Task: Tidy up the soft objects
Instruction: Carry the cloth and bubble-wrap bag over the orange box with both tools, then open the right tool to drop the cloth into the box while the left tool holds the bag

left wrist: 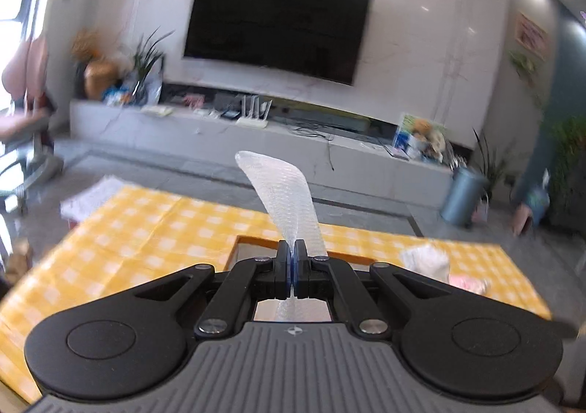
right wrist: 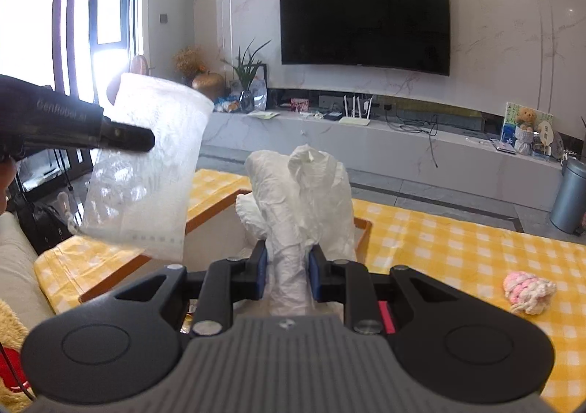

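Left hand-held gripper (left wrist: 292,268) clamped on bubble wrap (left wrist: 282,193), wooden box (left wrist: 252,242) beneath.

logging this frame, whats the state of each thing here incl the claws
left claw: shut on the bubble wrap sheet
bubble wrap sheet: held up off the table
right claw: shut on the white plastic bag
white plastic bag: crumpled, held above the wooden box
wooden box: open topped, on the yellow checked cloth
pink knitted piece: lying loose on the cloth
tv: off
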A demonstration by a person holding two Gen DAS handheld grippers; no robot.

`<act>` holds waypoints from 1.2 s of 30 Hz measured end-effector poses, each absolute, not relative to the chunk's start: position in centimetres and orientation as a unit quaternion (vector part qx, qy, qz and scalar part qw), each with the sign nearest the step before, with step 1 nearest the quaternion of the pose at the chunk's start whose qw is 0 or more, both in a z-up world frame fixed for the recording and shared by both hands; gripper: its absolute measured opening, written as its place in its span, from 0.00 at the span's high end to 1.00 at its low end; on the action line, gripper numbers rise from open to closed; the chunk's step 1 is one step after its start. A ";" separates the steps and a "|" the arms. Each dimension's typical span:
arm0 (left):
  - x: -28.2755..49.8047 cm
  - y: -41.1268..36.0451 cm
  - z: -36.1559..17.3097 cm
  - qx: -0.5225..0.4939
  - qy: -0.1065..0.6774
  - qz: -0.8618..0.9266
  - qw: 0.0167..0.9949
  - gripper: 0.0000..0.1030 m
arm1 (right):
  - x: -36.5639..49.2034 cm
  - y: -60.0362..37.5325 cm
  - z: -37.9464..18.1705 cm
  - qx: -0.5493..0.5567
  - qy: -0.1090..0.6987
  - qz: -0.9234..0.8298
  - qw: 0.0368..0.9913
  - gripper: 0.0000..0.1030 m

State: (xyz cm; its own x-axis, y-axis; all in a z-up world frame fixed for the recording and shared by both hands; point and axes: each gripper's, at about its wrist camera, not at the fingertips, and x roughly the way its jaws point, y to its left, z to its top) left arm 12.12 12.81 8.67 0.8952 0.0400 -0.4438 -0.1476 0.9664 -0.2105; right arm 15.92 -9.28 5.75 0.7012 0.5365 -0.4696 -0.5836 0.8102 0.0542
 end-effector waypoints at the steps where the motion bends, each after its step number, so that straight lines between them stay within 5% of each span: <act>1: 12.6 13.7 8.3 -0.129 0.223 0.043 0.965 0.99 | 16.5 -8.8 5.2 -0.055 0.243 0.306 0.919 0.79; 11: 12.9 20.8 4.3 -0.193 0.224 0.097 0.950 0.99 | 24.7 0.1 2.8 -0.174 0.255 0.302 0.902 0.79; 21: 12.9 24.4 3.2 -0.256 0.252 0.071 0.930 0.99 | 30.1 10.3 -3.9 -0.415 0.299 0.385 0.769 0.79; 28: 13.0 24.3 2.9 -0.259 0.265 0.066 0.926 0.99 | 31.8 12.2 -6.7 -0.406 0.354 0.377 0.754 0.79; 31: 12.7 24.8 3.1 -0.269 0.254 0.070 0.926 0.99 | 31.4 12.2 -6.1 -0.392 0.346 0.364 0.771 0.61; 33: 12.5 25.5 3.3 -0.288 0.245 0.068 0.923 0.99 | 30.3 11.6 -4.8 -0.371 0.328 0.368 0.787 0.34; 36: 12.0 25.5 3.7 -0.300 0.224 0.065 0.925 0.99 | 28.7 9.9 -2.2 -0.340 0.280 0.356 0.824 0.24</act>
